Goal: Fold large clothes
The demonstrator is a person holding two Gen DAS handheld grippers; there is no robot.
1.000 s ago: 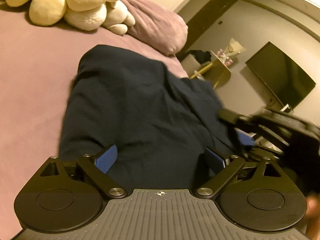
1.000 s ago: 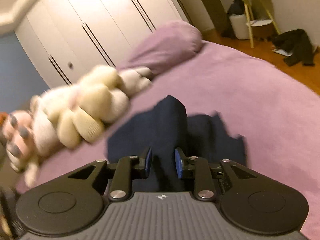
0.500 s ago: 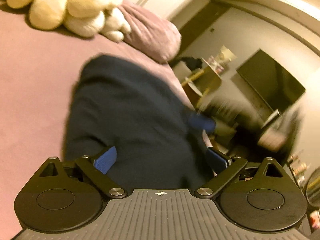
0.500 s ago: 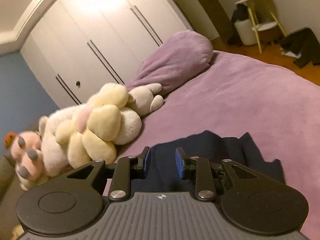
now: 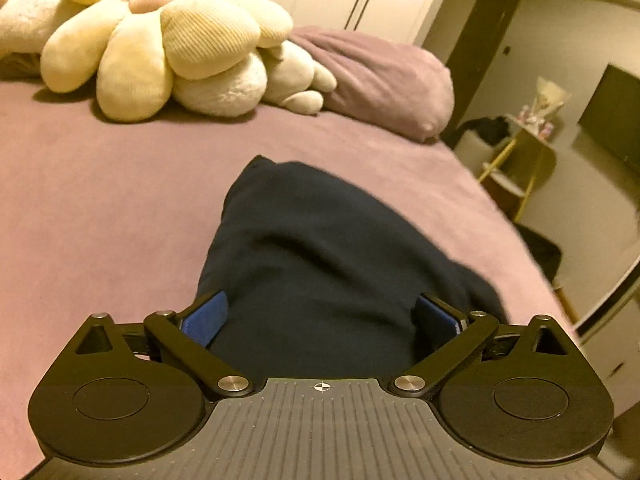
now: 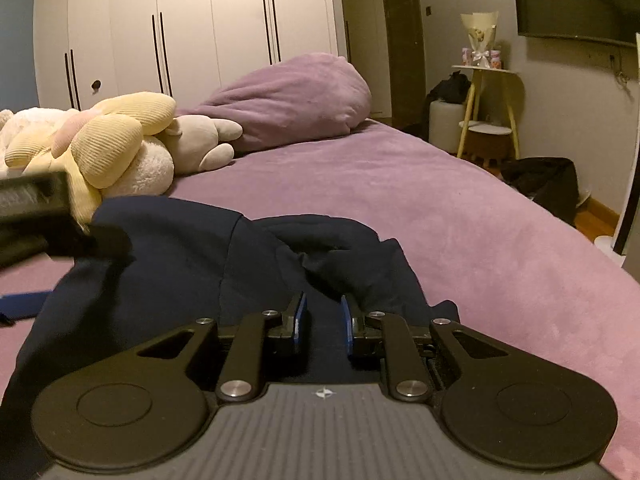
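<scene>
A purple bed (image 6: 460, 216) fills both views, with a purple pillow (image 6: 296, 100) and a heap of cream plush toys (image 5: 160, 40) at its far end. On the bedspread, nearer the cameras, lies the task's thing, a dark navy garment (image 5: 320, 256), bunched into a loose, partly doubled heap with a rumpled ridge along its right side. The step in hand looks like an early fold: the cloth is gathered but not squared. The left gripper (image 5: 320, 316) hovers low over the near edge, its blue pads spread wide with cloth showing between them, and nothing pinched. The right gripper (image 6: 323, 316) sits over the right part of the heap, its pads narrowly apart; whether cloth is caught between them I cannot tell. The next move probably calls for pinching the near corners and drawing the edge flat before folding.
</scene>
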